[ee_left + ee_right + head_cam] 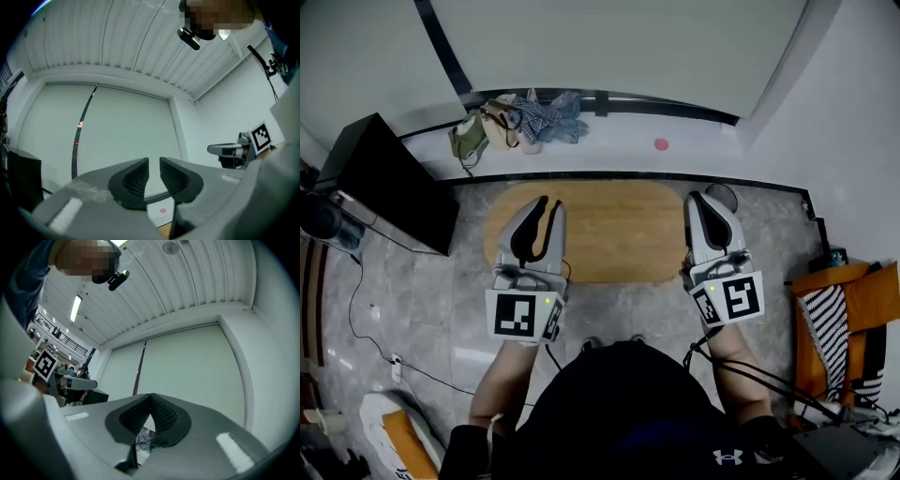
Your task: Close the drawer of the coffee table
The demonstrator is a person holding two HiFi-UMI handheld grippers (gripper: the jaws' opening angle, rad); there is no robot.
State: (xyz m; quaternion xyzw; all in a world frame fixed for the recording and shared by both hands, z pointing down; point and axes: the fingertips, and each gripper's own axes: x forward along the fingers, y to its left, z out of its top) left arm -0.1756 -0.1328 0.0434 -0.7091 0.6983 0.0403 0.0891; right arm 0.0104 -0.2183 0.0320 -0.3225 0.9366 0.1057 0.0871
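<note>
The table [614, 234], lying long from left to right, is found equally near below the part-open, empty left gripper [547, 206] and the closed, empty right gripper [697, 199].

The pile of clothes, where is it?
In the head view, the pile of clothes lies by the far wall, beyond the coffee table, toward the left.

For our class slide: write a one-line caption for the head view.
Person holds left tool, slightly open, and right tool, shut, both empty, above an oval wooden coffee table.
</note>
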